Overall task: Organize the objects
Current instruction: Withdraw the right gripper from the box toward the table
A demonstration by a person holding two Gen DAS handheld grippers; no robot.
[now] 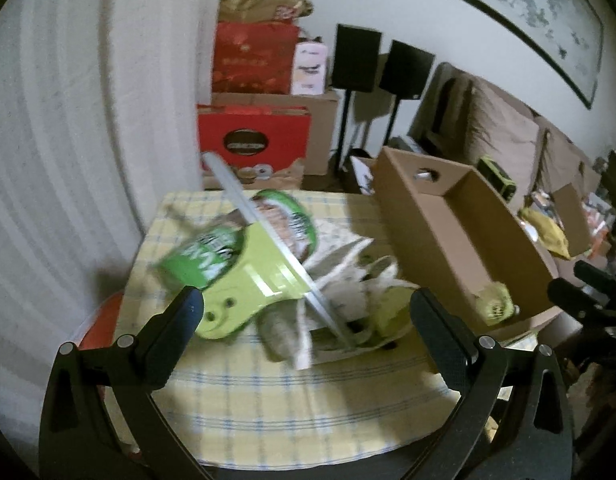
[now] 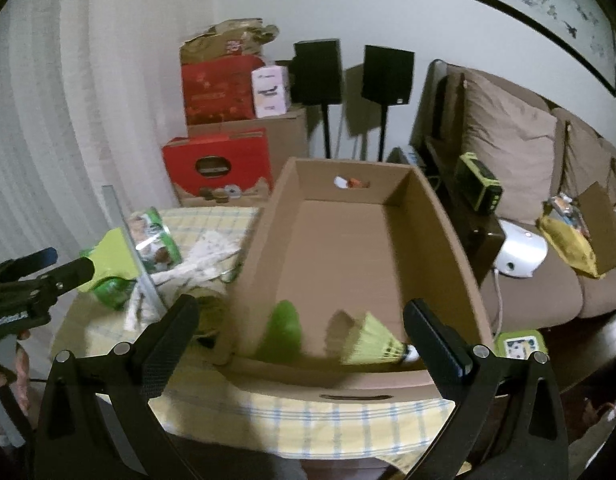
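Brown cardboard box (image 2: 348,248) sits open on the right part of the table (image 2: 308,420), which wears a yellow checked cloth. In the box's near end lie a yellow shuttlecock (image 2: 376,344) and a blurred green object (image 2: 283,336). Left of the box is a pile: a lime-green plastic piece (image 1: 251,284), a long clear ruler (image 1: 267,240), green packets (image 1: 203,256) and crumpled white cloth (image 1: 348,280). Left gripper (image 1: 305,328) has jaws spread wide, holding nothing, near the pile. Right gripper (image 2: 299,336) has jaws wide apart, empty, at the box's near wall.
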